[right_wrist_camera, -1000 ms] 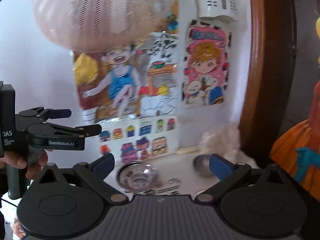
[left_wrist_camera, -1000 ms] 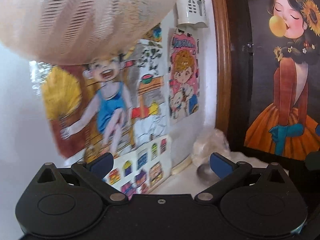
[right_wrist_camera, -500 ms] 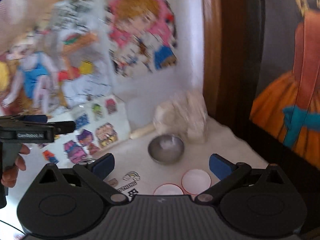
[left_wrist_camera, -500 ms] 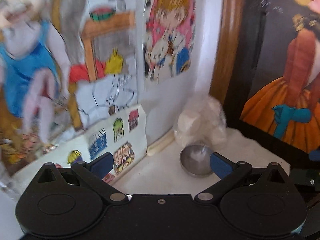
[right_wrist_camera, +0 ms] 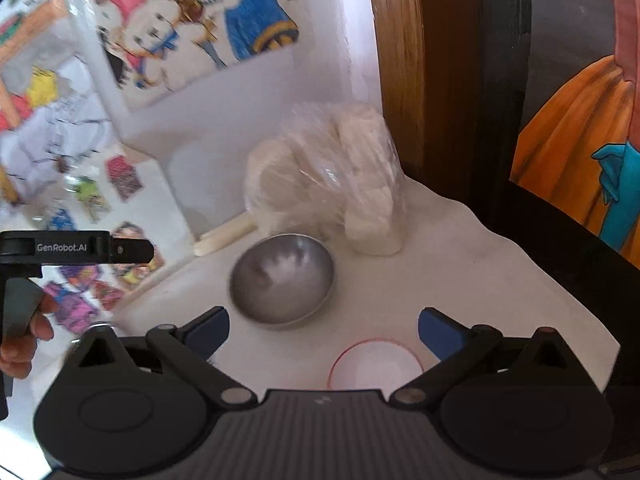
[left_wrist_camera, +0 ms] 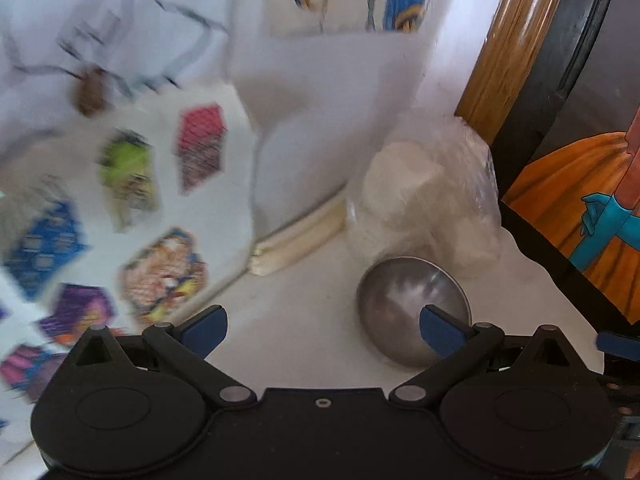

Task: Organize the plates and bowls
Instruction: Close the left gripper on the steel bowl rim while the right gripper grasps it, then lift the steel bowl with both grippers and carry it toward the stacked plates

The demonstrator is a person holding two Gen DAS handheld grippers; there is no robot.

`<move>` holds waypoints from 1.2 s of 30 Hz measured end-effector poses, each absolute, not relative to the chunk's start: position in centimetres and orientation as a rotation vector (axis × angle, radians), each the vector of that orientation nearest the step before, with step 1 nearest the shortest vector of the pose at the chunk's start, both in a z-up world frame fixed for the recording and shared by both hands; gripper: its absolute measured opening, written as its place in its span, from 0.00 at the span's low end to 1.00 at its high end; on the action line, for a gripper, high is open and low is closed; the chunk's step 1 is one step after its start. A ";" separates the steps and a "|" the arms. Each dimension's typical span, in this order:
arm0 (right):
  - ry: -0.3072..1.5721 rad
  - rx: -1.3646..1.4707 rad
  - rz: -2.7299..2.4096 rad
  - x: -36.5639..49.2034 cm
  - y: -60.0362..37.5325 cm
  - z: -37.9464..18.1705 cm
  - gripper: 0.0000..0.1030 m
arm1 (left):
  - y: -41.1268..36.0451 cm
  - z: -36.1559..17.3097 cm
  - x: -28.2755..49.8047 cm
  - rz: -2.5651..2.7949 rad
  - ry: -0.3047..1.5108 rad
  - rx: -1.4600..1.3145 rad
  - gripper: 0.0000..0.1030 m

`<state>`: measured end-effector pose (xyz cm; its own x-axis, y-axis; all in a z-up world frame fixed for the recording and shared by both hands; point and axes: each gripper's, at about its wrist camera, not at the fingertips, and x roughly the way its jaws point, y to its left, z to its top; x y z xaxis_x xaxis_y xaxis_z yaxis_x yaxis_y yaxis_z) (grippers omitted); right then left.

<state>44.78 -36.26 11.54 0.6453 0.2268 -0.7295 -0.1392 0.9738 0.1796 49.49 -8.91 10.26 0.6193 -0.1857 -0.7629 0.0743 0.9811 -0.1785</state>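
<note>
A small steel bowl (left_wrist_camera: 412,312) stands on the white tabletop near the back corner; it also shows in the right wrist view (right_wrist_camera: 282,282). A white plate with a red rim (right_wrist_camera: 376,368) lies in front of it, just ahead of my right gripper (right_wrist_camera: 324,332). My left gripper (left_wrist_camera: 322,330) is open and empty, its right fingertip (left_wrist_camera: 440,330) over the bowl's near edge. My right gripper is open and empty above the table. The left gripper's body (right_wrist_camera: 72,246) shows at the left of the right wrist view.
A clear plastic bag of white lumps (right_wrist_camera: 332,176) sits behind the bowl against the wall. Coloured drawings (left_wrist_camera: 132,200) lean on the wall to the left. A wooden frame (right_wrist_camera: 400,80) and a dark painted panel (left_wrist_camera: 580,220) close off the right.
Both grippers have tilted down and moved closer to the table corner. The bowl and the plate have come into near view. Both stay open.
</note>
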 end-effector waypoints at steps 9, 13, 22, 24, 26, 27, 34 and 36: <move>0.921 0.118 0.182 51.4 -36.1 4.2 0.84 | -11.7 3.8 53.7 -0.168 0.930 -0.135 0.99; 0.948 0.167 0.198 52.6 -36.3 2.3 0.81 | -11.9 1.8 54.7 -0.167 0.962 -0.154 0.95; 0.968 0.203 0.248 53.7 -35.8 1.4 0.64 | -12.1 -0.2 55.2 -0.177 0.996 -0.219 0.72; 0.981 0.205 0.257 53.9 -35.5 1.1 0.55 | -12.1 -0.7 55.1 -0.176 1.002 -0.234 0.59; 0.984 0.217 0.270 53.9 -35.3 1.0 0.46 | -12.0 -0.9 55.1 -0.183 1.011 -0.254 0.42; 0.984 0.220 0.275 54.0 -35.2 1.1 0.44 | -12.0 -0.9 55.0 -0.186 1.014 -0.264 0.38; 1.005 0.233 0.287 54.3 -34.3 1.5 0.22 | -11.8 -1.0 54.6 -0.211 1.017 -0.309 0.14; 1.008 0.229 0.283 54.3 -34.2 1.6 0.21 | -11.8 -0.8 54.4 -0.211 1.013 -0.308 0.12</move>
